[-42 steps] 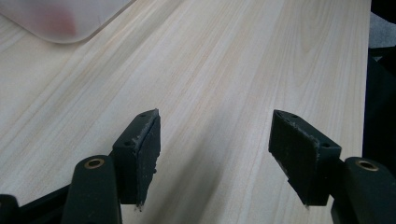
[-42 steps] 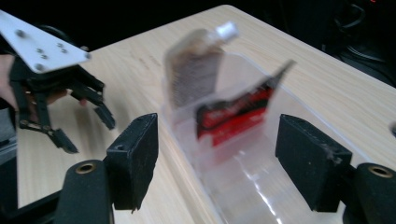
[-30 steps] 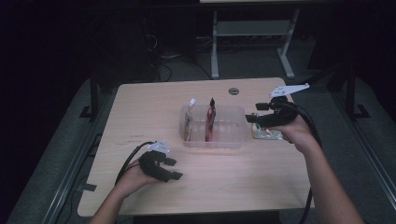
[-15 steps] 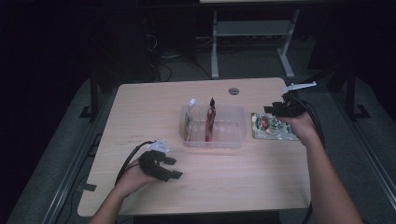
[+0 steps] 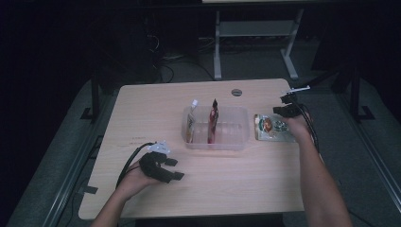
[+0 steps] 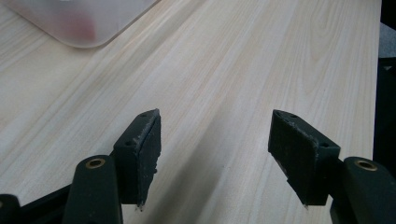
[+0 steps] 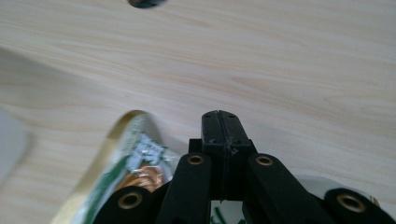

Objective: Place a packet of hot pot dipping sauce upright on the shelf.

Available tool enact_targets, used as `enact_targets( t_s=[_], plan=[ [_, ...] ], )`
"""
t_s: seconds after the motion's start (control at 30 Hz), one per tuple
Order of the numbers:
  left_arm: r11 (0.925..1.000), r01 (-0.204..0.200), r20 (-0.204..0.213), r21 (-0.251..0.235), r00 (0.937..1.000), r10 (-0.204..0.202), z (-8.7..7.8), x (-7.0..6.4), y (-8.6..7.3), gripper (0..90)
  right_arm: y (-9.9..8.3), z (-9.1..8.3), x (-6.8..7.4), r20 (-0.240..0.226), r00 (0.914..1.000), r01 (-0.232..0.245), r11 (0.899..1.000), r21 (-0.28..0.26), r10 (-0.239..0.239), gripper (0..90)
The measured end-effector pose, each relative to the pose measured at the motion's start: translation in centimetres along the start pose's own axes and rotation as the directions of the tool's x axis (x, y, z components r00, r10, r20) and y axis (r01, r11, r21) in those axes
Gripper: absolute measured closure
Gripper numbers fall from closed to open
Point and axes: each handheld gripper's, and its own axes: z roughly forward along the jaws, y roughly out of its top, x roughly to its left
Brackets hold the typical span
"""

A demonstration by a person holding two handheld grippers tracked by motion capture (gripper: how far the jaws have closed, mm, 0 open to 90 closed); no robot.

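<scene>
- Plainly, the thing in hand is the flat green-and-white foil snack packet [image 5: 274,127], which lies on the pale wooden table [image 5: 227,184] just to the right of the clear plastic rectangular tub [image 5: 216,128], near the table's right edge.
- The right gripper [image 7: 220,122] is seen over the packet's far edge; its jaws are pressed fully together, and whether any foil is pinched between them cannot be told, since the tips appear to meet over bare wood.
- The left gripper [image 6: 217,154] is held low over the table's near left part, well apart from the packet, with its jaws spread wide and nothing between them.
- The packet is judged to be light, thin and soft, with a slick crinkled skin; slipping is to be expected if it is nipped at a glossy face.
- A hold is best taken at a sealed flat border, such as the yellow-edged corner shown in the right gripper view, where the foil is stiffest and the contents are not crushed.
- Being flat on the wood, an edge may need to be lifted before a jaw can be slid beneath.
- The packet's print is blurred and cannot be read; its near end is covered by the gripper's linkage.
- The two upright pouches in the tub, one white [image 5: 190,124] and one dark red [image 5: 213,122], are too small to be identified further.
</scene>
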Motion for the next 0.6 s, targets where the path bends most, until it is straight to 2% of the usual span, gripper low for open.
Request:
enact_targets(
  t_s=[0.13,0.2,0.33,0.47,0.53,0.6],
  plan=[
    [1.0,0.003,0.0,0.001,1.0,-0.003,0.1,0.2,0.0,34.3,-0.5,1.2,-0.5,0.014,0.9994,-0.031,0.999,0.024,0.031,90.0],
    [1.0,0.003,-0.003,0.003,1.0,-0.003,0.1,0.2,0.0,34.3,-0.8,1.4,-0.6,0.004,0.999,-0.044,0.999,0.033,0.044,90.0],
    [1.0,0.0,-0.008,0.007,1.0,0.0,0.1,0.0,0.0,34.4,-1.1,1.3,-0.7,-0.009,0.9987,-0.05,0.998,0.031,0.051,90.0],
    [1.0,-0.006,-0.008,0.0,1.0,0.006,0.1,-0.2,0.2,34.4,-1.6,1.0,-0.6,-0.017,0.9993,-0.034,0.999,0.017,0.035,90.0],
    [1.0,-0.009,-0.009,0.002,0.9999,0.009,0.1,-0.3,0.3,34.4,-2.0,0.6,-0.5,-0.032,0.9982,-0.051,0.998,0.023,0.051,90.0],
    [0.9999,-0.011,-0.006,0.003,0.9999,0.011,0.2,-0.4,0.3,34.4,-2.3,0.3,-0.4,-0.036,0.9989,-0.031,0.999,0.02,0.031,90.0]
  ],
)
